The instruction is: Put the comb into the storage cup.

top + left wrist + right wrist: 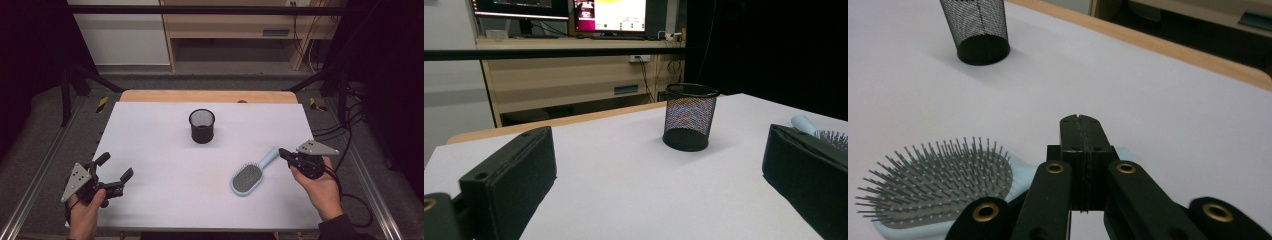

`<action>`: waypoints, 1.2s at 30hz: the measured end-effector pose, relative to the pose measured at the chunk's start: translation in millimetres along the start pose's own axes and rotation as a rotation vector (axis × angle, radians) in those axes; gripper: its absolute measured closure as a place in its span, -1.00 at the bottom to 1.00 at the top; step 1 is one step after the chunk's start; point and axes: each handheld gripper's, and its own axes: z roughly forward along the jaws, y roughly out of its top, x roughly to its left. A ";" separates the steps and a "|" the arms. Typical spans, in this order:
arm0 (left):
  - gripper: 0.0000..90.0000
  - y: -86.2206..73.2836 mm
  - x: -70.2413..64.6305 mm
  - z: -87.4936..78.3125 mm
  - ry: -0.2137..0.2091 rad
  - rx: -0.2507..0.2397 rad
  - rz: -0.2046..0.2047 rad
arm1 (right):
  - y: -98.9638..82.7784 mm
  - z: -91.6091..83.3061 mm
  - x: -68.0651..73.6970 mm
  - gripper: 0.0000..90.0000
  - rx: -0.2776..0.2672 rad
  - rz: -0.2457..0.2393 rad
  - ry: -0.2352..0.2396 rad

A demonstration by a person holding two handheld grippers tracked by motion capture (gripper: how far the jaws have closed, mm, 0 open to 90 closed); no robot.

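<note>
A light blue hairbrush (247,179) lies bristles up on the white table, right of centre, its handle pointing toward the far right. My right gripper (282,152) sits at the end of that handle. In the right gripper view its jaws (1080,122) stand together with no gap, and the handle of the hairbrush (938,185) runs beneath them. I see no pad pressing on it. My left gripper (116,166) rests near the front left corner, open and holding nothing. A black mesh cup (202,126) stands upright at the table's middle back.
The white table top (150,150) ends in a wooden strip at the far edge. Between the left gripper's jaws (656,150) I see the mesh cup (689,117) and the brush's end (824,132). Metal frame rails and cables run along both table sides.
</note>
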 end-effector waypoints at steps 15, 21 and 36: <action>-0.98 -1.0 0.3 0.2 0.005 0.004 -0.005 | -18.0 24.6 -11.1 1.00 0.129 0.024 -0.012; -0.98 -0.9 0.5 0.2 0.005 0.002 -0.005 | -21.9 29.5 -13.0 1.00 0.172 0.026 -0.003; -0.98 -0.5 0.6 -0.2 0.004 -0.002 -0.007 | -27.2 36.2 -19.3 1.00 0.230 0.024 -0.011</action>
